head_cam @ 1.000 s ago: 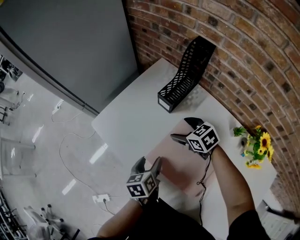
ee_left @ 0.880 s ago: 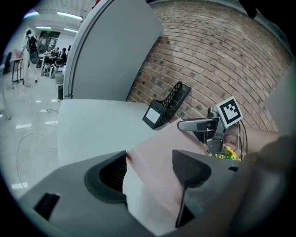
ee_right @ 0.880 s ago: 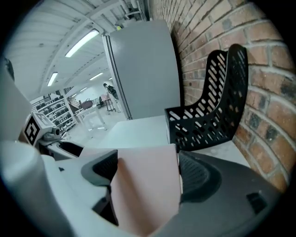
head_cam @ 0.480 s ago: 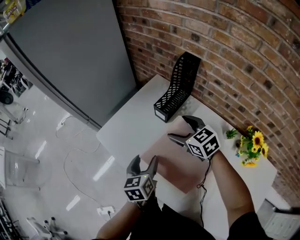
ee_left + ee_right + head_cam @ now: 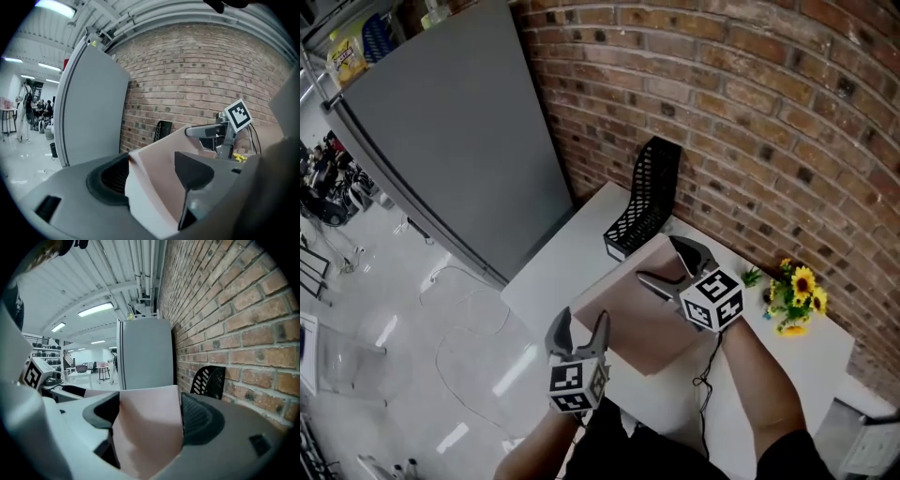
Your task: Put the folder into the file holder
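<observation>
The folder [image 5: 633,314] is held off the bench [image 5: 548,272], tilted, its far edge raised toward the holder [image 5: 645,202] at 12 o'clock. Gripping it on two sides likely stops the thin cover sagging. The left tool [image 5: 579,323] is clamped on the near corner at 7 o'clock. The right tool [image 5: 661,261] is clamped on the far edge at 1 o'clock. Both forearms reach forward, the right higher and further out.

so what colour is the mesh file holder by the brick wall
The plastic mesh file holder is black, clearest in the head view.
</observation>
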`<state>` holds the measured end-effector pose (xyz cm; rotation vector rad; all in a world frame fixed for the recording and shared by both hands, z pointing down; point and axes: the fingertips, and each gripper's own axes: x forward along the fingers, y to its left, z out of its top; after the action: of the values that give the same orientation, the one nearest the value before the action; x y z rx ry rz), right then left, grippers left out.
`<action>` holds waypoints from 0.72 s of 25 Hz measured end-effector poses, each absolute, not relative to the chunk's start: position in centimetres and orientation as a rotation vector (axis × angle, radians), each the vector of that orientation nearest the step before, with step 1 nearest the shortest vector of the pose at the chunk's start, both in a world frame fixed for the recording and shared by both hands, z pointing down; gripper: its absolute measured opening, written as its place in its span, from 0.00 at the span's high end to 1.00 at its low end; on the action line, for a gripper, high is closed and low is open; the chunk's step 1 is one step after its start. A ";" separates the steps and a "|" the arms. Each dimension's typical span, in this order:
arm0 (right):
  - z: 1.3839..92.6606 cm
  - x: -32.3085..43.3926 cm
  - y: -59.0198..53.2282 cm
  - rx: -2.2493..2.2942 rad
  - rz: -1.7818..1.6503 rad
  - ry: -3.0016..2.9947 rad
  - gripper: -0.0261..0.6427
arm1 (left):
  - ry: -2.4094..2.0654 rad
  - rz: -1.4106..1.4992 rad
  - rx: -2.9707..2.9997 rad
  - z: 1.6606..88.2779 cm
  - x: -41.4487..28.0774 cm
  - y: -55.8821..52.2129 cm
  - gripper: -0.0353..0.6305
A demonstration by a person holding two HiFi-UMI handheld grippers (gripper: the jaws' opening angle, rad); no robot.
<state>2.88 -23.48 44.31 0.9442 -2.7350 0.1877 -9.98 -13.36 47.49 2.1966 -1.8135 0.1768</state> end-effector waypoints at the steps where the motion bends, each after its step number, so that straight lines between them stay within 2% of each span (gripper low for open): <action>1: 43.8 3.1 -23.5 0.958 0.183 -2.752 0.34 | -1.828 0.177 2.224 46.7 -9.8 -13.5 0.50; 8: 41.5 4.4 -22.3 1.011 0.188 -2.816 0.33 | -1.897 0.154 2.333 42.8 -9.3 -13.1 0.49; 18: 42.3 6.4 -20.4 1.009 0.285 -2.834 0.33 | -1.871 0.134 2.420 42.1 -7.8 -11.2 0.50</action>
<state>6.41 -20.44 42.26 1.0089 -2.8344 0.2852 -7.81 -11.20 42.07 2.4204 -1.8712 0.1341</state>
